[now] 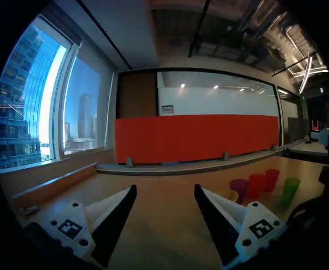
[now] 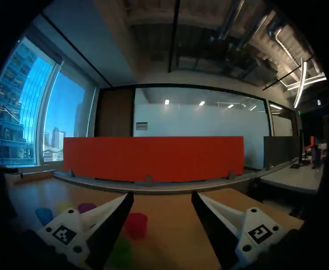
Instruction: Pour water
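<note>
Left gripper (image 1: 164, 191), jaws wide, over open desk (image 1: 164, 234); cups (image 1: 259, 182) at right.

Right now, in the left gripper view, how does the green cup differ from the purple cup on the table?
The green cup is bright green; the purple cup is dark purple. The green cup stands apart at the right end, while the purple cup sits crowded between a yellow cup and an orange cup. Both stand upright on the wooden table and look alike in shape.

Smooth wooden table (image 1: 164, 216), translucent plastic cups (image 1: 257, 184) (slightly glossy), matt divider panel (image 1: 196, 137)
</note>
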`<state>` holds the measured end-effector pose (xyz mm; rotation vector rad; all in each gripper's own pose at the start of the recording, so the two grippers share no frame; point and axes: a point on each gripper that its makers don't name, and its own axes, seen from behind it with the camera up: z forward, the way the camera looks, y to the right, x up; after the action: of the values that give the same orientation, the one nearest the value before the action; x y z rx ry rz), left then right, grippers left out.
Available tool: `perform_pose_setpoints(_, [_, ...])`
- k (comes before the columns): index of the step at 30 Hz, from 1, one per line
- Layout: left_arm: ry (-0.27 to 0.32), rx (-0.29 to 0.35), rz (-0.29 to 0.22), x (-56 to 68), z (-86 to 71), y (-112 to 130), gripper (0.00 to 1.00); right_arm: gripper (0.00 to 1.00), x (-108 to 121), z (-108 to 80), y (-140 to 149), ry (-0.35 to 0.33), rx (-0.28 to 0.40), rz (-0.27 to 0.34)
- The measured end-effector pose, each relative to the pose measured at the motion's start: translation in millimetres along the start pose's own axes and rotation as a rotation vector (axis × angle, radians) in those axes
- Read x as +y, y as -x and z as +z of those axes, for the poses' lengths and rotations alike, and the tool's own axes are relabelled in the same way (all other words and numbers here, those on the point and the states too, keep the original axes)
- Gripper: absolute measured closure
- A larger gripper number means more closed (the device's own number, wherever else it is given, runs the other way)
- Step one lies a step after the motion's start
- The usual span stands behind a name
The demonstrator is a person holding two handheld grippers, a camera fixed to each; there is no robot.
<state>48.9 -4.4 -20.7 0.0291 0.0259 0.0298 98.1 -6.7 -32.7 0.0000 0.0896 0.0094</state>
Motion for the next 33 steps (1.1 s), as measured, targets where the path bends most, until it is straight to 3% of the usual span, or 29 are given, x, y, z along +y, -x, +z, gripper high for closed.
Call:
perform_pose_setpoints(5, [-0.014,-0.012,-0.008,-1.8,0.7,12,0.06,0.01,-3,0.7,2,-0.002,-0.017,0.003])
perform_pose_setpoints(17, [0.001,-0.014,0.020,11.6,9.0,32,0.06,0.01,-8,-2.4,0,-0.008,-0.028,0.026])
perform_pose_setpoints(33, [0.003,-0.016,-0.012,2.8,21.2,43,0.06,0.01,-3,-3.2,-1,0.006,-0.035,0.023])
